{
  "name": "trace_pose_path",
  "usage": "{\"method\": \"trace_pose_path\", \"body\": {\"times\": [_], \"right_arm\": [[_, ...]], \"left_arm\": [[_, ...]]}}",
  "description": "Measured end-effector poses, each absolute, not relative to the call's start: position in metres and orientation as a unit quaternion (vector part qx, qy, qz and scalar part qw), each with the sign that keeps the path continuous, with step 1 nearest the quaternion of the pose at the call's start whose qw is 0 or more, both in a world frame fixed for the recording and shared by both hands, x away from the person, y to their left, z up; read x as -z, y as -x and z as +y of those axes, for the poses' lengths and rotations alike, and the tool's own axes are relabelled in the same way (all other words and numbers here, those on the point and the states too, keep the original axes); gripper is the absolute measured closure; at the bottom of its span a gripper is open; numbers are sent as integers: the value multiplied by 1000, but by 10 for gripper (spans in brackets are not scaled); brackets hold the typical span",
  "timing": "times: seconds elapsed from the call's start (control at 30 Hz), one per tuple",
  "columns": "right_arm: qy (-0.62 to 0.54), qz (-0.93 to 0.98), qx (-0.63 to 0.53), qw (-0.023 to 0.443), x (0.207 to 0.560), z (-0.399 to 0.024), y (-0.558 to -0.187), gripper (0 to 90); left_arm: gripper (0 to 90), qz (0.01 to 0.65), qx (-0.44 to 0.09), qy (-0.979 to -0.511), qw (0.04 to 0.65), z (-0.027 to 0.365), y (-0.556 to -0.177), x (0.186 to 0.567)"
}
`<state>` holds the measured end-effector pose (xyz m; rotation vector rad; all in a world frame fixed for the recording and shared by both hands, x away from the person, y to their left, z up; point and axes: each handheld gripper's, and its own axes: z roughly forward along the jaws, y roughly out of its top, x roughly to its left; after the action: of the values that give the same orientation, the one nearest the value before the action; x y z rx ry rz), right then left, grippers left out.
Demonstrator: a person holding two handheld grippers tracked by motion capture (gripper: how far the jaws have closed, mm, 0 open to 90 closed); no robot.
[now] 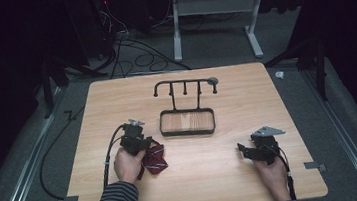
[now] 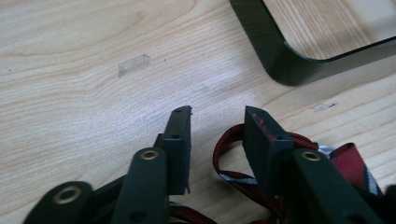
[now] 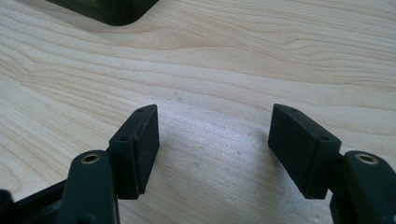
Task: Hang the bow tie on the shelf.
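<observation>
1. While both hands rest on it, the pale wood-grain desk carries everything, with dark floor and cables beyond its far edge.
2. Near the middle stands a black metal rack with a row of hooks above a shallow wood-floored tray.
3. At the near right, the right tongs sit on bare wood, jaws spread wide and released, gripping nothing.
4. At the near left, the left tongs sit just beside the tray's corner, jaws parted, nothing pinched between them.
5. Beneath and beside these lies a crumpled dark-red striped fabric tie, one loop showing between the jaws.
</observation>
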<state>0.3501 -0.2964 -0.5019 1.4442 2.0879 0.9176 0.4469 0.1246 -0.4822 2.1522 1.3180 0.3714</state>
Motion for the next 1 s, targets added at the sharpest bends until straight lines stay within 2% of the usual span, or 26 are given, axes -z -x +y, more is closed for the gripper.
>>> {"method": "trace_pose_path", "body": {"times": [0.2,0.33,0.7,1.0], "right_arm": [[-523,754,-332,219,502,-296,-350,349],[-523,754,-332,219,502,-296,-350,349],[-522,755,-332,219,502,-296,-350,349],[-522,755,-332,219,502,-296,-350,347]], "left_arm": [[823,482,-138,-817,285,122,-447,485],[885,479,-134,-819,284,123,-446,485],[893,463,-131,-816,320,129,-436,465],[894,444,-137,-802,375,139,-420,428]]}}
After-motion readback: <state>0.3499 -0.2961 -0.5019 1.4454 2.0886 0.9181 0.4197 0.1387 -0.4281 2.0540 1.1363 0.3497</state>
